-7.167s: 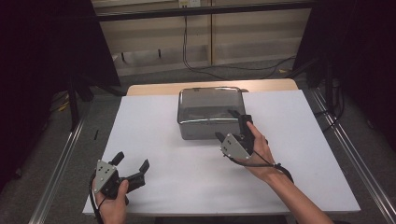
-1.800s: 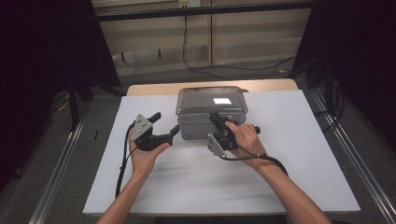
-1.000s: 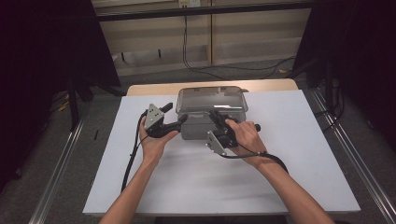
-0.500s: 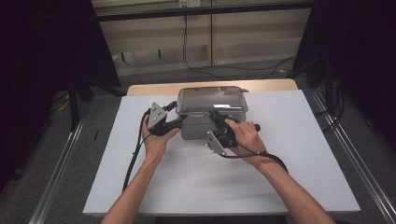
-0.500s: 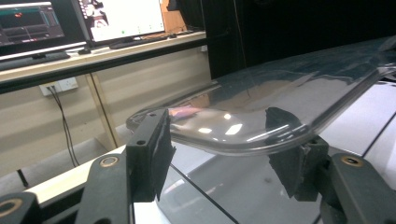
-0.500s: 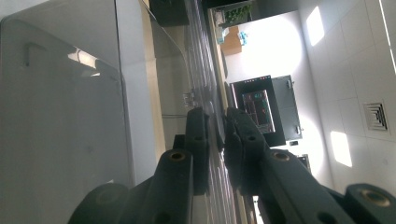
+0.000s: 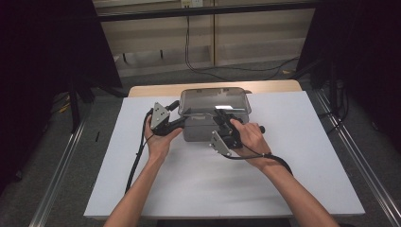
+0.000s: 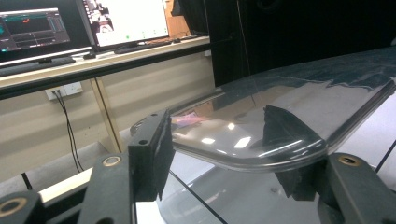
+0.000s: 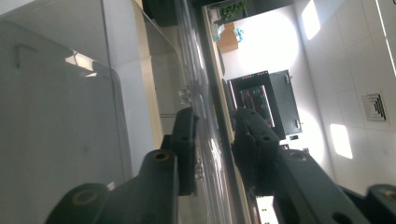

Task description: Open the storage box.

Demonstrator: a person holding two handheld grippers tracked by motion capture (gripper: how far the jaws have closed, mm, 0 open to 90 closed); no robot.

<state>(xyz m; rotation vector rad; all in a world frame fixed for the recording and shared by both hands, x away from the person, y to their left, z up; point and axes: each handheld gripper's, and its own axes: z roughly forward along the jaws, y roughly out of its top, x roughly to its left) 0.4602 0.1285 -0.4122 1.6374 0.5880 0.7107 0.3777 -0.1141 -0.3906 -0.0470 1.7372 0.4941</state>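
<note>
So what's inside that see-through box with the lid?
Nothing I can make out. The box looks grey through its clear lid, but glare hides most of the inside. The left gripper and right gripper are at the lid's edges.

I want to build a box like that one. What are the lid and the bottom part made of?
The lid looks like clear, glossy plastic: in the left gripper view a black jaw shows through it, and lights reflect off it. The box beneath looks like grey see-through plastic, smooth; it could be tinted. The left gripper and right gripper straddle the lid's edge.
</note>
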